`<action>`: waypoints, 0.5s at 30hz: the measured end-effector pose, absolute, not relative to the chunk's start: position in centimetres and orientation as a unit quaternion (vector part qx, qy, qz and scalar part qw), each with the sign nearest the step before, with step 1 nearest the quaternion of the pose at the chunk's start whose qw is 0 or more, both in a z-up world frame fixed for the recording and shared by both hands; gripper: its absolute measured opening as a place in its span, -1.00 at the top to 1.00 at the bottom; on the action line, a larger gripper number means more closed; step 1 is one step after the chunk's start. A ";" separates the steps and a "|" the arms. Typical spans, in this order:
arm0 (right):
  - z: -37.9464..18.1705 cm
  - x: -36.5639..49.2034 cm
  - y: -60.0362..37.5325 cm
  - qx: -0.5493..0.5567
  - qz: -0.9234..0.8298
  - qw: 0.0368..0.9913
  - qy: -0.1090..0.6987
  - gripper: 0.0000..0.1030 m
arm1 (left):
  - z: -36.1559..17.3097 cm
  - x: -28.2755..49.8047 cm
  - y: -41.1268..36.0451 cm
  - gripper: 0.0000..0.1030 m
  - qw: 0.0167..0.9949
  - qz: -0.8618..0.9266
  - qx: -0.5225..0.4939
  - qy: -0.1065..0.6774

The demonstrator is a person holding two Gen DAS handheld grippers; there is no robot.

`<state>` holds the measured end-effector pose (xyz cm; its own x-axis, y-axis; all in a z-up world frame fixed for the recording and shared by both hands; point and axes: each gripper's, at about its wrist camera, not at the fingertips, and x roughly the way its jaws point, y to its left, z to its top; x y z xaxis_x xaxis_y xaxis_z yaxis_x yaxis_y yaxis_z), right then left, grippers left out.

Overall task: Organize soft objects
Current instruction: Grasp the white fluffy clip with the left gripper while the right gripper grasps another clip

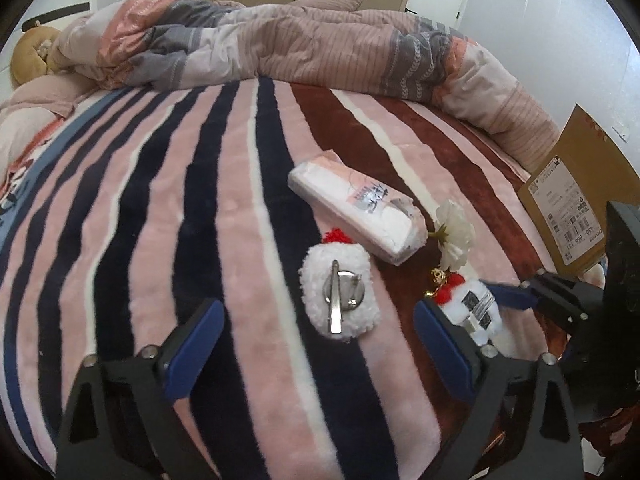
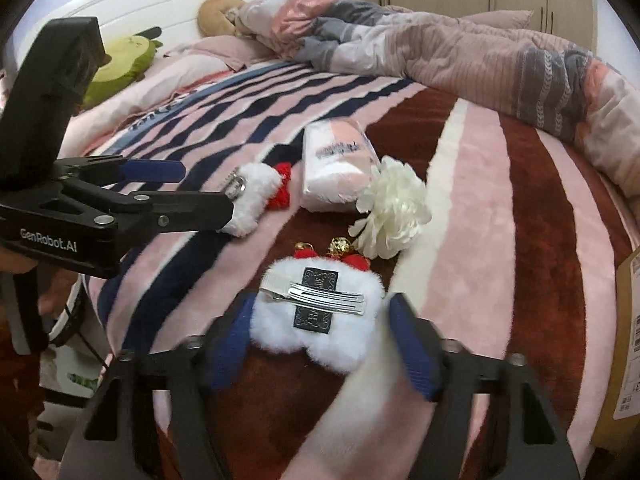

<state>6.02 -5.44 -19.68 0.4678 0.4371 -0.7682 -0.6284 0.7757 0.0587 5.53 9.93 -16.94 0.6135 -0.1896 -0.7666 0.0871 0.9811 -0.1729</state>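
Straddling a white plush clip (image 2: 318, 316), the right claw (image 2: 320, 340) gapes, seemingly untouching; the left claw (image 1: 316, 344) gapes empty.

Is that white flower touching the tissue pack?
Touching. In the right wrist view, the white flower has petals overlapping the tissue pack corner, no gap visible.

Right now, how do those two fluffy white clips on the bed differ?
The left clip carries a round metal disc with a narrow pin; the right clip carries a flat silver clip over a dark label. The left clip lies free ahead of the open left gripper; the right clip sits between the right gripper's fingers. Both are white plush with red trim, back side up.
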 end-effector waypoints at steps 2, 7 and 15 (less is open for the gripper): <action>-19.7 6.1 -5.5 -0.118 0.317 0.847 0.411 0.14 | -17.2 5.8 9.7 -0.60 0.892 -0.086 -0.061 0.440; -18.7 5.7 -6.1 -0.129 0.325 0.846 0.402 0.16 | -17.9 6.5 9.1 -0.14 0.884 -0.099 -0.067 0.452; -17.3 5.4 -7.1 -0.134 0.332 0.849 0.390 0.16 | -18.4 7.5 9.0 0.34 0.879 -0.101 -0.077 0.459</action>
<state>5.40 -7.05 -17.29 0.4762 0.4585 -0.7504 -0.6671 0.7443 0.0314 7.55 8.98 -18.43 0.5578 -0.2476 -0.7922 0.1069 0.9679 -0.2273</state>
